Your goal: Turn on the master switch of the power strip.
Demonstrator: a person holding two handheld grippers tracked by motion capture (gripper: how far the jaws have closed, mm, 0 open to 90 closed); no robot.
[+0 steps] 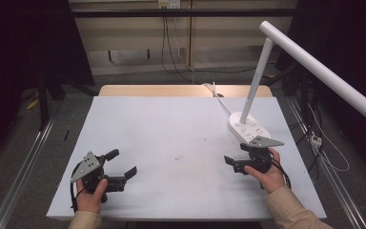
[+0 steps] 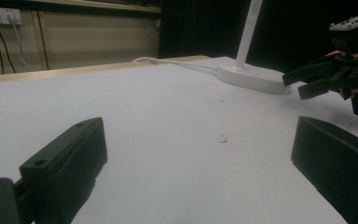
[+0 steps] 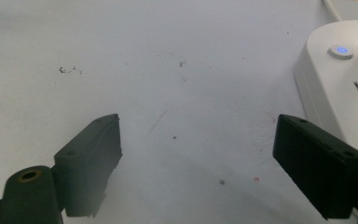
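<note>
Nearest the high view's camera are the person's 2 forearms in tan sleeves, each hand w/ a set of tongs resting low over the white desk (image 1: 171, 124). The left tongs (image 1: 124, 164) sit near the front-left corner, jaws spread wide w/ nothing between them; the left gripper view confirms bare desk betw. the 2 black jaws (image 2: 196, 154). The right tongs (image 1: 232, 163) sit at the front-right, also spread wide and empty; in the right gripper view (image 3: 196, 154) only scuffed desk surface shows betw. the jaws. The thing closest to the work is the white desk lamp (image 1: 249, 128), its base standing on the desk just beyond the right tongs and a bit to their right, upright stem rising to a long white bar head at top right. In the right gripper view the lamp base (image 3: 340, 79) lies just beside the right-hand jaw, apart from it, w/ a small round button lit blue near the stem. A white cord (image 1: 219, 98) trails from the base toward the desk's far edge. Judged from this: nothing is gripped, nothing is touched, so the work looks at its very start or at a rest point. If the lamp's button or base is the target, approx. all of it is left: the right tongs need to turn toward the base and reach it. A few dark specks (image 2: 223, 137) mark the desk's middle.
</note>
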